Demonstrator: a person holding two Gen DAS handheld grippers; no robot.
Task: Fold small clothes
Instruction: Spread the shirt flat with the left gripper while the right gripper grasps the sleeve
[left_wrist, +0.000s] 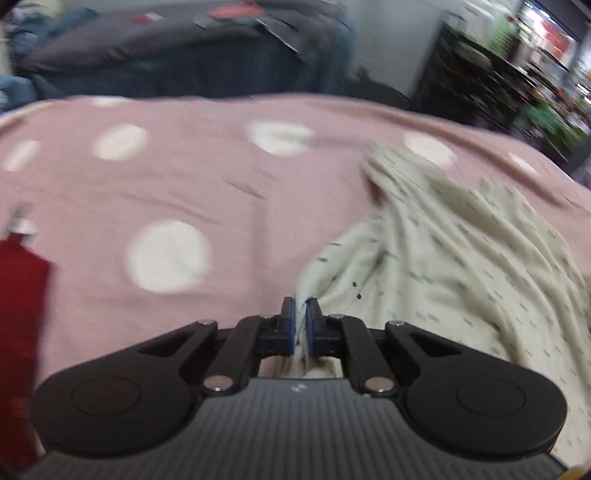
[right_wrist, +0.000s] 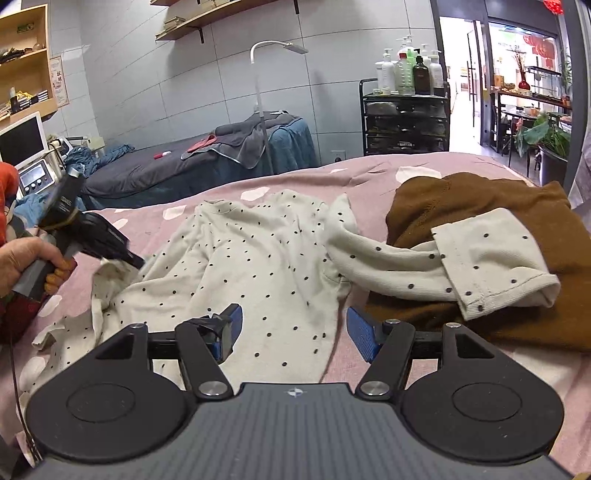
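Shirt, soft and limp, is pinched at its edge by your left gripper; your right gripper gapes wide near the hem.

The left wrist view is strongly smeared by motion blur; only the gripper body stays sharp. The right wrist view is sharp and evenly lit, with bright glare from the doorway. Both bend straight lines near the edges.

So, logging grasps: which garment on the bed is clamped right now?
The cream dotted top, pinched by the left gripper; the brown garment lies untouched.
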